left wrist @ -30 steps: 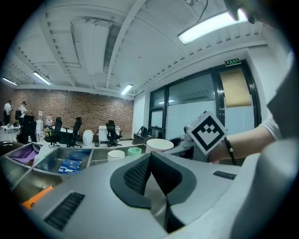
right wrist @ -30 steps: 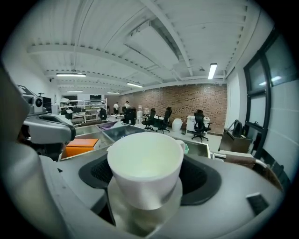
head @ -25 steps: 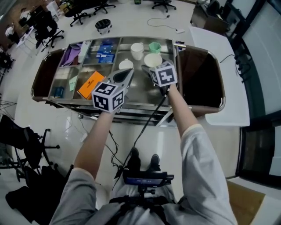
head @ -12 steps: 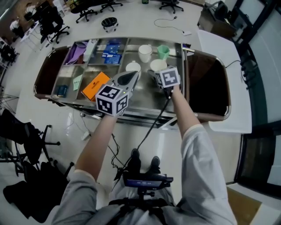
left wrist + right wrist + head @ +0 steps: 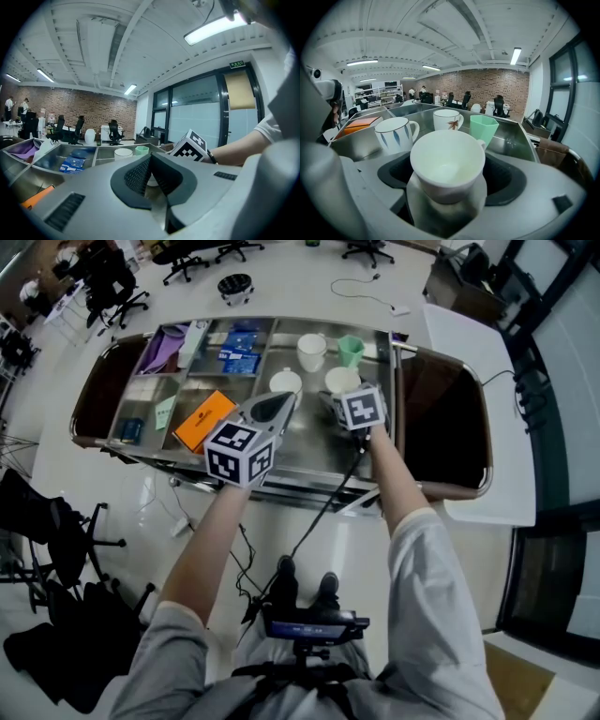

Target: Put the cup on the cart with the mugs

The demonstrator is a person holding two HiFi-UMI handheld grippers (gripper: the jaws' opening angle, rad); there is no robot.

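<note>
A plain white cup (image 5: 447,161) stands between the jaws of my right gripper (image 5: 447,187), low over the steel cart (image 5: 309,451). Those jaws are opening, and a thin gap shows on each side of the cup. In the head view the cup (image 5: 341,381) sits at the cart's right end, just ahead of the right gripper (image 5: 336,396). Close by are a blue-leaf mug (image 5: 396,133), a white mug with a brown leaf (image 5: 447,120) and a green cup (image 5: 483,130). My left gripper (image 5: 279,401) hovers left of them, shut with nothing in it.
An orange packet (image 5: 201,421), blue packets (image 5: 239,357) and a purple cloth (image 5: 159,345) fill the cart's left compartments. Dark end panels (image 5: 441,418) flank the cart. A white table (image 5: 473,362) stands to the right, and office chairs (image 5: 112,287) stand beyond.
The head view has shifted slightly. Both grippers and the cup keep nearly the same places over the cart.
</note>
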